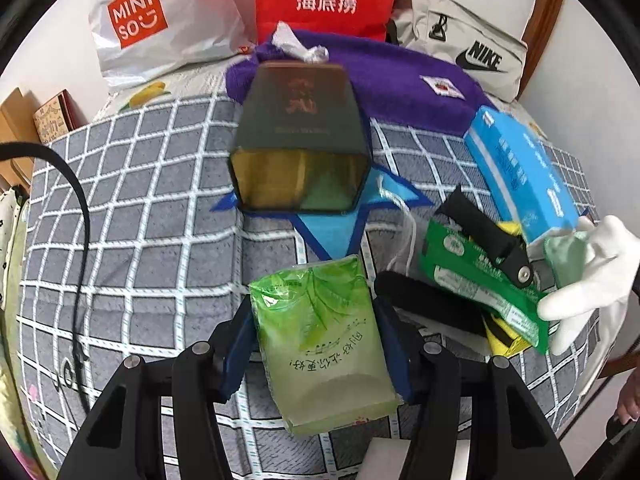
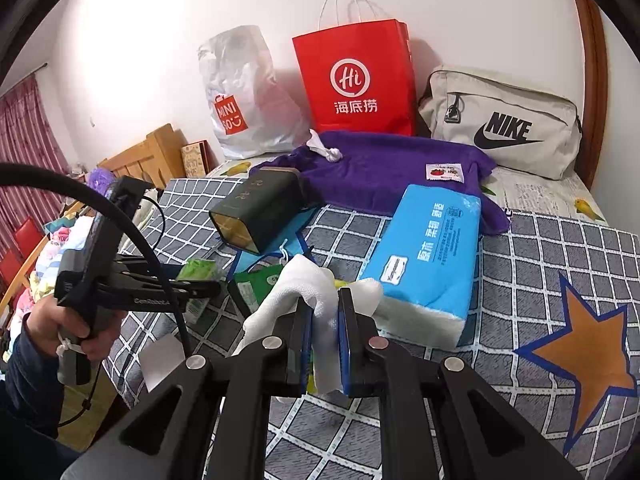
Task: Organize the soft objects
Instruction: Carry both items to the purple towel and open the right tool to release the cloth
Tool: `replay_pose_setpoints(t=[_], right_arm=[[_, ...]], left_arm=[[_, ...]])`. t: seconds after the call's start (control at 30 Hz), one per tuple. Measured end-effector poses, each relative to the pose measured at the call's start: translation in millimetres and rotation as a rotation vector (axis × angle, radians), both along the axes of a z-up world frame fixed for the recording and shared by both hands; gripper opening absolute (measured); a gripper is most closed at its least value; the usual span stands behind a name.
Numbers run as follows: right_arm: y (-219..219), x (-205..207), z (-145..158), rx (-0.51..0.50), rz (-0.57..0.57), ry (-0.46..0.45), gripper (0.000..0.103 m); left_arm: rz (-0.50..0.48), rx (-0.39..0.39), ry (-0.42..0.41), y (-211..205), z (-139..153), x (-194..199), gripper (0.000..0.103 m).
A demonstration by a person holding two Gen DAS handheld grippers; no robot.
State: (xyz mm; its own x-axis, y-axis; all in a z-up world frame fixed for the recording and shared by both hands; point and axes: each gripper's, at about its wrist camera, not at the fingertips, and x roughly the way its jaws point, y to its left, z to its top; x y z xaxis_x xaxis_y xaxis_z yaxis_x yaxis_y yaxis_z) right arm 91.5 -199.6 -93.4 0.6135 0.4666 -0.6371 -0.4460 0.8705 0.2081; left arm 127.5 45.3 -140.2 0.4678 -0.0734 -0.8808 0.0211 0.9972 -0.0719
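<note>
On the bed, a grey quilted cover with a white grid pattern (image 1: pixel 132 216) is lying under everything. Along the wall at the back, a red paper carrier bag with white handles (image 2: pixel 356 80), a beige fabric bag with a black logo (image 2: pixel 504 124) and a white plastic shopping bag (image 2: pixel 244 96) are standing side by side. A purple fleece towel (image 2: pixel 384 168) is spreading in front of them, and a light blue soft pack of tissues (image 2: pixel 428 256) is lying at its near edge. A dark hexagonal tin (image 1: pixel 298 152) is lying on its side, its open mouth facing the left wrist camera. The left gripper (image 1: pixel 316 344) is standing part open with a pale green plastic pack of tissues (image 1: pixel 320 344) between its blue pads; whether the pads are pressing it cannot be told. The right gripper (image 2: pixel 325 336) is clamping tight on a white cloth glove (image 2: pixel 308 292), just beside the blue pack. A dark green packet (image 1: pixel 476 280) is lying near the glove.
</note>
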Motion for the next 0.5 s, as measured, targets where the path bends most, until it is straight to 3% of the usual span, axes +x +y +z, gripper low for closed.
replay_pose_setpoints(t=[0.5], right_arm=[[11, 24, 31, 0.041, 0.039, -0.021, 0.012]], left_arm=[[0.011, -0.057, -0.093, 41, 54, 18, 0.055]])
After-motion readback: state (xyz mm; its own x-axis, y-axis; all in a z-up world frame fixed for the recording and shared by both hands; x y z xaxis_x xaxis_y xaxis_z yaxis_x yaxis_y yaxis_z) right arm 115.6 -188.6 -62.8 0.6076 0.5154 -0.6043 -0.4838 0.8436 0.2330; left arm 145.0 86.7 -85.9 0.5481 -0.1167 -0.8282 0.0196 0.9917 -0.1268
